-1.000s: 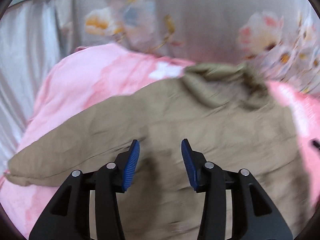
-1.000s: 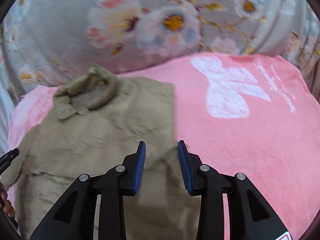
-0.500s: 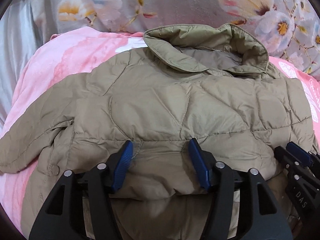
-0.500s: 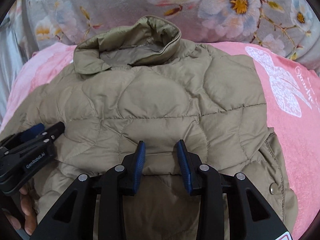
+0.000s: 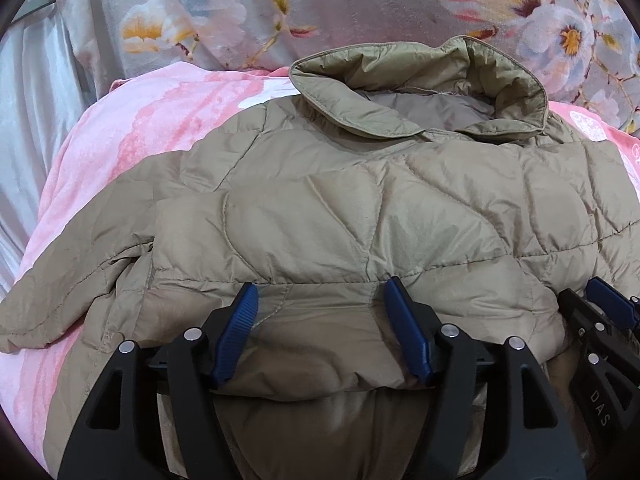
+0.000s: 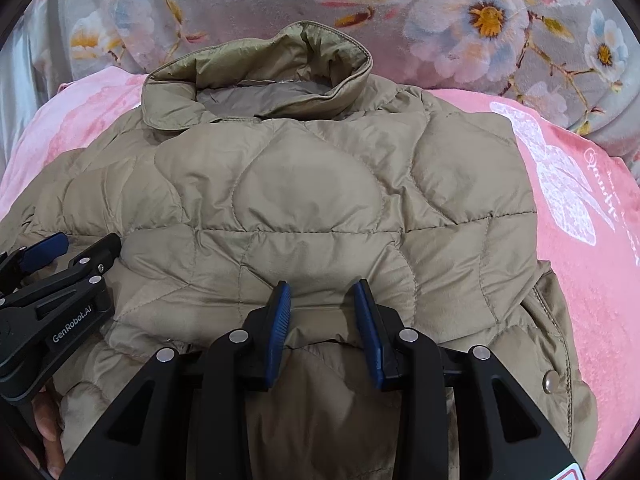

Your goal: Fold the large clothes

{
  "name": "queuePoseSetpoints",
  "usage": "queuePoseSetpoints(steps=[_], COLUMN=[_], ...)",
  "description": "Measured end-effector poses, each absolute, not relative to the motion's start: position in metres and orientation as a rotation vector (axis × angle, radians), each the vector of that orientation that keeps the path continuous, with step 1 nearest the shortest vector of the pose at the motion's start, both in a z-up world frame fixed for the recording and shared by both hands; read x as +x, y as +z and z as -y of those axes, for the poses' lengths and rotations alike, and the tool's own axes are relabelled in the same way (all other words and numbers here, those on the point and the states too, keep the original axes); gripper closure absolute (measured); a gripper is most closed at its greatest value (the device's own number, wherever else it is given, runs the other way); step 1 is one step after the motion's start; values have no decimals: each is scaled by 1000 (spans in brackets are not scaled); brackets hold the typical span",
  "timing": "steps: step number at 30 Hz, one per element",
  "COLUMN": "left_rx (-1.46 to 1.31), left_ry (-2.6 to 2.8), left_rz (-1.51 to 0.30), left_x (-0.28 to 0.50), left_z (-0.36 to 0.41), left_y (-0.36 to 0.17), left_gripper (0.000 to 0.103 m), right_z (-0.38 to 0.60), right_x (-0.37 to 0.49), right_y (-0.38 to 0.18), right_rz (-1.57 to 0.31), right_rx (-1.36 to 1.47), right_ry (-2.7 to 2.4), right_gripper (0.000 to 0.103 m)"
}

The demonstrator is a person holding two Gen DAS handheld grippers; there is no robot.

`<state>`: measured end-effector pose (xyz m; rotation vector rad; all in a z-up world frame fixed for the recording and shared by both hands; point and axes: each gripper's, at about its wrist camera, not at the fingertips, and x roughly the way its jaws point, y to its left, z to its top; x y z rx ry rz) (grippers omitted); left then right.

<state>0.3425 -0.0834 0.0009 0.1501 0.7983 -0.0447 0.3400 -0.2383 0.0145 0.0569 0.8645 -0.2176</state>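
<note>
1. A khaki quilted jacket is seen laid on a pink blanket, with its collar at the far end, towards a grey floral cover.
2. The jacket's lower part is seen folded up over the body, so that a rounded fold edge lies nearest both cameras.
3. The left gripper is placed at this fold edge. Its jaws are opening, and a bulge of jacket fabric is seen between the blue pads; the right-hand pad is touched by fabric, but no squeeze is shown.
4. The right gripper is set at the same fold edge, further to the right. Its jaws are kept fairly narrow, with a puff of fabric between them; whether the fabric is actually pinched cannot be told.
5. In the left wrist view, the right gripper is seen at the right edge, just beside the fold.
6. In the right wrist view, the left gripper is seen at the left edge, and fingers of the person's hand are glimpsed below it.
7. A metal snap is visible on the jacket's right edge, and a white butterfly print is shown on the blanket beside the jacket.
</note>
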Motion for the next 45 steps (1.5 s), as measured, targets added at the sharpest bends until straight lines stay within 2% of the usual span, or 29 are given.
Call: queuePoseSetpoints(steps=[12,17,18,19,20,21,22,25,29,33,36,39,42,43,45], left_rx=[87,-12,-100,-156,-221,-280,-321,-392,-581,-717,-826,-893,-937,-932,-858], left_ry=[-69,-83,-101,-115,-131,-124,-85,73,311,409,366,319,288,285,301], left_rz=[-797,-819,-818,-809,-798,-785,-772,-759,-777,-795,-804,-820,-861,-874,-891], left_x=[318,318,313,308,301,293,284,264,236,226,231,244,262,266,275], left_z=[72,48,27,12,-8,-38,-70,-163,-306,-386,-406,-409,-405,-399,-384], left_y=[5,21,36,45,56,68,76,83,62,42,29,18,7,7,16], left_gripper=[37,33,33,30,25,13,11,11,11,13,17,27,46,66,79], right_z=[235,236,237,238,240,240,240,238,234,225,213,198,189,187,187], right_x=[322,312,304,290,275,259,247,207,158,138,124,115,108,107,105], right_y=[17,26,34,44,55,63,68,73,68,70,72,71,69,68,67], right_rz=[-864,-882,-866,-834,-809,-789,-783,-812,-849,-849,-844,-849,-855,-857,-861], right_rx=[62,96,121,152,172,188,199,231,276,252,214,150,114,115,124], right_ry=[-235,-228,-218,-198,-185,-179,-171,-137,-116,-127,-134,-144,-147,-146,-146], right_gripper=[69,67,65,54,38,32,30,30,30,30,30,30,30,30,30])
